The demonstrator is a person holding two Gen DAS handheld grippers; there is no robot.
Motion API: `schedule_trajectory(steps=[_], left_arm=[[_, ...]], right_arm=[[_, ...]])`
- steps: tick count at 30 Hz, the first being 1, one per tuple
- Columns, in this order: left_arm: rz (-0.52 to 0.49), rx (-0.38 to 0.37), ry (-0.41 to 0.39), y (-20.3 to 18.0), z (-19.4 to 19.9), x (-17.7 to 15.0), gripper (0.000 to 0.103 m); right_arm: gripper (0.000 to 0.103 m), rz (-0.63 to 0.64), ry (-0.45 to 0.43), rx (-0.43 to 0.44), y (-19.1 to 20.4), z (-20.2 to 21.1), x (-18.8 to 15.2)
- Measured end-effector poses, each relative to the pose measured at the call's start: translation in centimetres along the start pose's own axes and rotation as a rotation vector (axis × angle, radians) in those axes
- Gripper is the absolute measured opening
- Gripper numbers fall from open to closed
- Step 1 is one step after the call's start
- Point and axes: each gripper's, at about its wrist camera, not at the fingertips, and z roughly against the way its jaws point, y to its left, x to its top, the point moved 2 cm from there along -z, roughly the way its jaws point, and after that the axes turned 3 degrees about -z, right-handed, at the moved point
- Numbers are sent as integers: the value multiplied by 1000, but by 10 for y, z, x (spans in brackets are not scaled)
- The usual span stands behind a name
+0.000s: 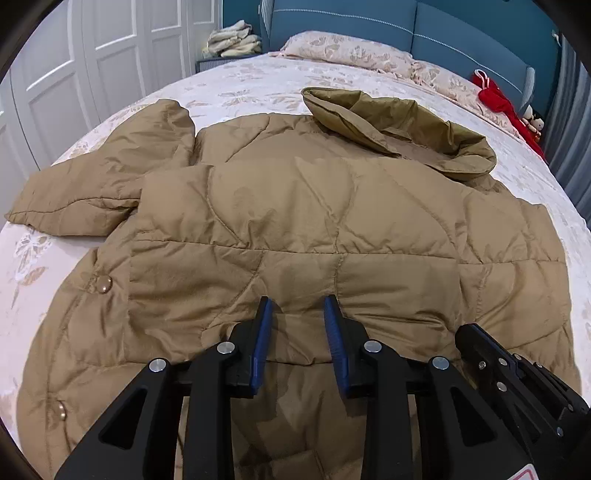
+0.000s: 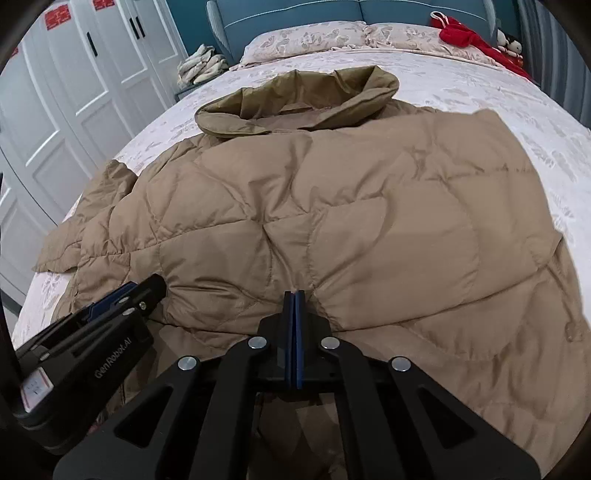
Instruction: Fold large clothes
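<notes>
Wardrobe doors, white and panelled, are seen at far left in the left wrist view, with a pile of pale folded cloth on a small stand beside the blue headboard. Next comes the bed, covered by a pale floral spread, with a matching pillow at its head. The tan quilted jacket is laid flat across the middle of the bed, hood toward the pillow. Its one sleeve is folded out to the left, crumpled, resting on the spread. Two snap buttons are seen on the jacket's left edge.

The left gripper is held over the jacket's near part, tilted down. Its blue pads are parted, and only flat fabric is seen below the gap; nothing is pinched. Whether the tips touch the cloth cannot be told. The right gripper is seen just beside it on the right, its blue pads pressed fully together, nothing visibly held between them, tips over a seam of the jacket. In the right wrist view the jacket's right side is laid out smooth and wide.

At far right, a red cloth item and a small toy figure are seen at the bed's head corner.
</notes>
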Motion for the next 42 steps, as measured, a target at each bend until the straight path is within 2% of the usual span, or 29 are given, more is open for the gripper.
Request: schedule_trajectory(steps=[8,11,14,16,17,18,19,20,21,22,23,24,27,29,31,33,37,39,40,41,42], left_arm=[[23,-30,-69,5,-3,-10,31],[62,-97,-74,12,3,-10,34],[155,-193,-50,38,23,-5,35],[218,-179,-70,72,48,-1,52],[260,-139,-98,100,63,4,68],[294,-119,-127,122,74,7,76],[326,-105,-155,145,82,11,76],[354,-84,-167,171,87,15,78],[388,-40,-151,206,87,23,78],[414,-14,-137,233,85,27,78],[444,16,-126,261,83,31,78],[494,68,-110,298,78,34,78],[624,175,-80,384,63,39,78],[694,193,-60,428,49,41,78],[734,185,-12,456,32,42,78],[785,160,35,476,15,44,75],[863,59,10,484,-1,47,69],[850,55,18,478,-6,54,40],[829,68,30,474,-9,58,32],[812,74,33,467,-11,61,14],[785,52,28,461,-10,67,2]], right_arm=[[0,49,-63,-51,7,-6,-8],[0,49,-71,-50,6,-5,-9],[0,42,-70,-43,5,-5,-8],[0,43,-68,-46,6,-4,-7],[0,39,-65,-45,6,-4,-7],[0,36,-59,-50,6,-2,-5],[0,37,-54,-78,8,3,-4],[5,39,-50,-104,11,10,-5],[18,41,-52,-122,15,20,-8],[27,42,-60,-120,19,29,-12],[45,43,-69,-104,25,42,-19],[55,47,-76,-91,31,56,-26],[59,57,-77,-49,51,92,-53],[62,55,-54,-33,61,105,-70],[63,40,-29,-13,68,115,-85],[63,28,-13,-6,73,120,-95],[63,11,11,-19,75,127,-106],[64,11,17,-23,74,128,-107],[64,11,19,-25,73,128,-108],[64,7,24,-26,72,127,-108],[64,2,26,-22,71,126,-108]])
